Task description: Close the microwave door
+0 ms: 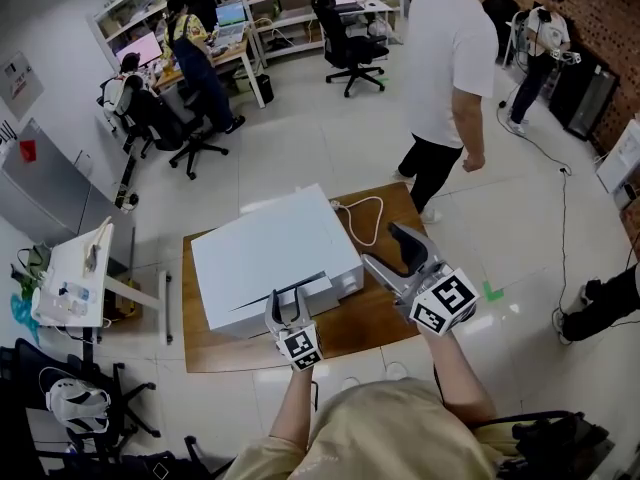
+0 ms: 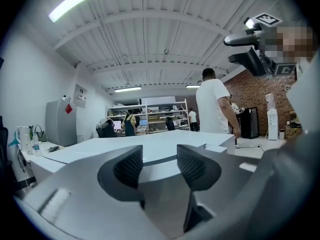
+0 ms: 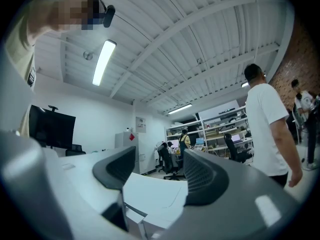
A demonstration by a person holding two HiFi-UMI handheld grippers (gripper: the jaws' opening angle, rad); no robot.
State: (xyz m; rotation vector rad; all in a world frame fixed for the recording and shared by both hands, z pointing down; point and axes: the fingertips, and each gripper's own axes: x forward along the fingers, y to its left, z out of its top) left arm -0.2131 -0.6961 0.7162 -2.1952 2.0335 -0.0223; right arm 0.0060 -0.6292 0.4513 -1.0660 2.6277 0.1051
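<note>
White box-shaped microwave [image 1: 270, 258] by near edge of brown wooden table [image 1: 372, 320]: left gripper [image 1: 286, 298], jaws narrowly apart, empty, best pressed squarely, steadily against its front; right gripper [image 1: 380, 244] spread, empty.

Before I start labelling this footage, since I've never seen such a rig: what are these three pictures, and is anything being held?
No robot: a person holds a two-jaw gripper in each hand. The head view looks down from their head; each gripper view looks along one gripper's own jaws. A white microwave sits on a wooden table. The left gripper is at the microwave's front edge, jaws slightly apart, pressing on nothing. The right gripper hangs beside the microwave, jaws open, empty.
</note>
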